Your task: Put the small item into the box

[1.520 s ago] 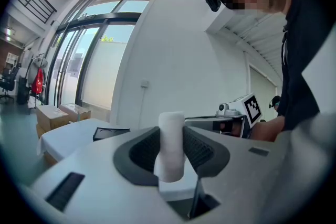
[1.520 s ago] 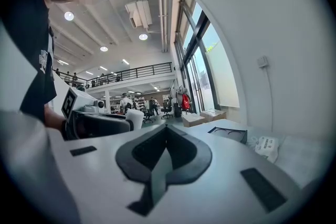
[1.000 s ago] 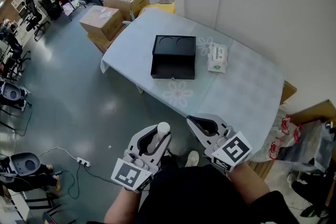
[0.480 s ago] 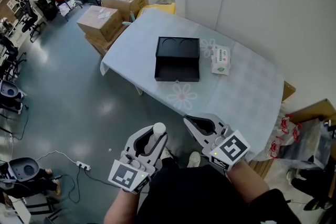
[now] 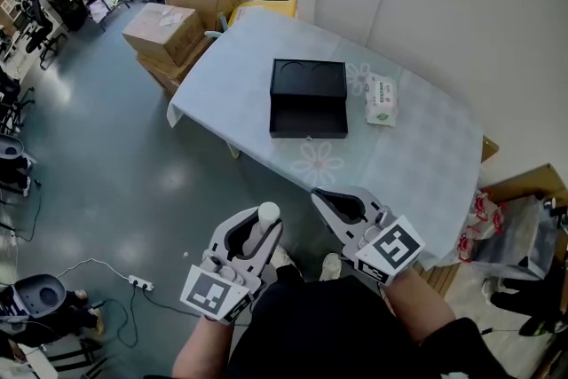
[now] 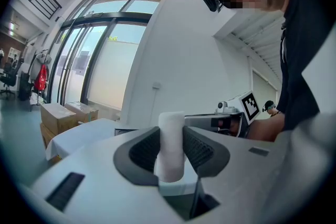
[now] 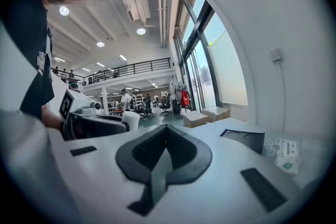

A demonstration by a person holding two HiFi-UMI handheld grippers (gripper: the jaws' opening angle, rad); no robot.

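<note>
A small white cylinder [image 5: 268,211] stands between the jaws of my left gripper [image 5: 260,226], which is shut on it; in the left gripper view the cylinder [image 6: 171,145] rises upright between the dark pads. My right gripper [image 5: 321,198] is shut with nothing in it, its pads meeting in the right gripper view [image 7: 166,136]. Both grippers hang over the floor, short of the table's near edge. The black box [image 5: 307,98] lies open on the white-clothed table [image 5: 417,146], lid folded back with two round recesses. From the right gripper view the box [image 7: 244,139] shows ahead to the right.
A packet of wipes [image 5: 382,99] lies just right of the box. Cardboard boxes [image 5: 182,9] are stacked past the table's far left end. A power strip [image 5: 140,283] and cable lie on the grey floor at left. Bags [image 5: 510,231] sit by the wall at right.
The head view has drifted, so the table and box sit slightly further right and lower in frame. Both grippers hold as before, the cylinder still in the left one.
</note>
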